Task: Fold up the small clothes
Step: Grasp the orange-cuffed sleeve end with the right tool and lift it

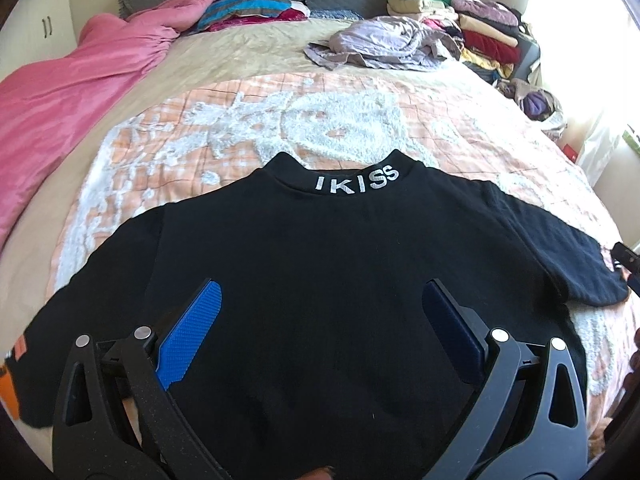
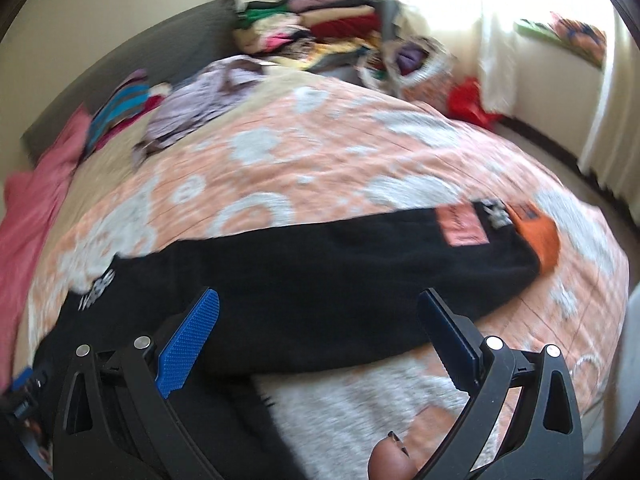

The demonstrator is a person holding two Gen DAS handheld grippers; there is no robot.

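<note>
A black short-sleeved top [image 1: 320, 264] with white lettering on its collar [image 1: 357, 182] lies spread flat on the bed. My left gripper [image 1: 320, 304] hovers open over its middle, blue pads wide apart with nothing between them. In the right wrist view the same black top [image 2: 320, 280] runs across the frame, blurred; its right sleeve [image 2: 500, 232] carries pink and orange patches. My right gripper [image 2: 318, 312] is open above the sleeve side of the top and holds nothing. A sliver of the right gripper [image 1: 626, 260] shows by the sleeve end in the left wrist view.
The top rests on an orange and white blanket [image 1: 280, 120]. A pink duvet [image 1: 72, 92] lies along the left. A crumpled lilac garment [image 1: 380, 44] and stacks of folded clothes [image 1: 472, 20] sit at the far side. A bright curtained window [image 2: 520, 20] stands right.
</note>
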